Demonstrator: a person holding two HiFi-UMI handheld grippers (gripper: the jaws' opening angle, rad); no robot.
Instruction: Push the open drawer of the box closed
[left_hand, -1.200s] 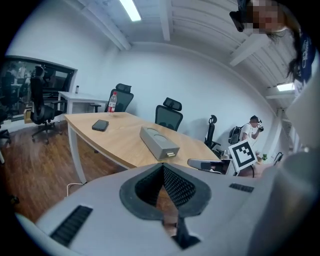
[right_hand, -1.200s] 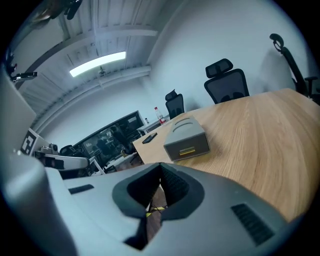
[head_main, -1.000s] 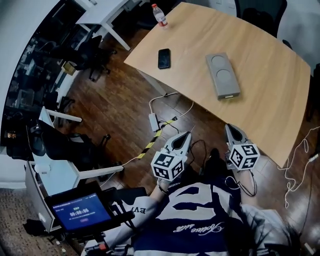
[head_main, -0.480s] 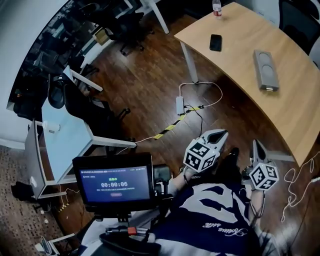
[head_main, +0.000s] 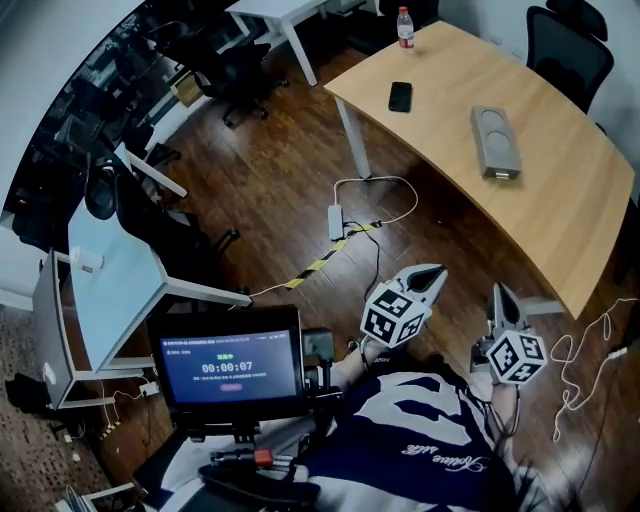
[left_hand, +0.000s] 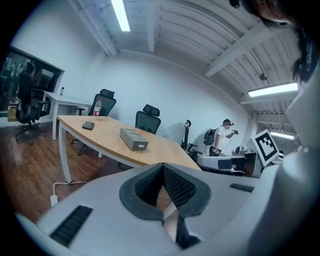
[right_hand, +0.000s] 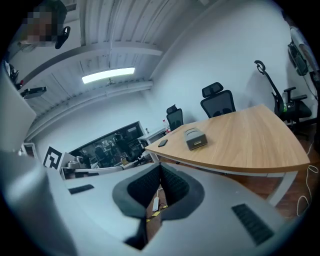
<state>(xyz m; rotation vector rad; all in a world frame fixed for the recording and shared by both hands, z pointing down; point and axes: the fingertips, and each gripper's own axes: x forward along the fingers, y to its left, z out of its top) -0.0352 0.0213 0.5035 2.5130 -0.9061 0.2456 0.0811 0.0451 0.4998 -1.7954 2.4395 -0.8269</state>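
A grey oblong box (head_main: 495, 140) lies on the curved wooden table (head_main: 560, 200), far ahead of both grippers. Its small drawer front (head_main: 503, 174) is at the near end; how far it stands out I cannot tell. The box also shows in the left gripper view (left_hand: 133, 138) and the right gripper view (right_hand: 194, 138). My left gripper (head_main: 432, 275) and right gripper (head_main: 497, 295) hang close to my body over the wood floor, short of the table edge. Both are shut with nothing between the jaws, as their own views show: left gripper (left_hand: 163, 167), right gripper (right_hand: 160, 167).
A black phone (head_main: 400, 96) and a water bottle (head_main: 404, 27) sit on the table's far part. A power strip with cables (head_main: 335, 222) lies on the floor. A timer screen (head_main: 232, 367) stands at my left beside a white desk (head_main: 110, 290). A person (left_hand: 220, 140) stands far off.
The head view has swung, so the table and box now sit at the upper right and the timer screen has come into view. Both grippers stay low and shut.
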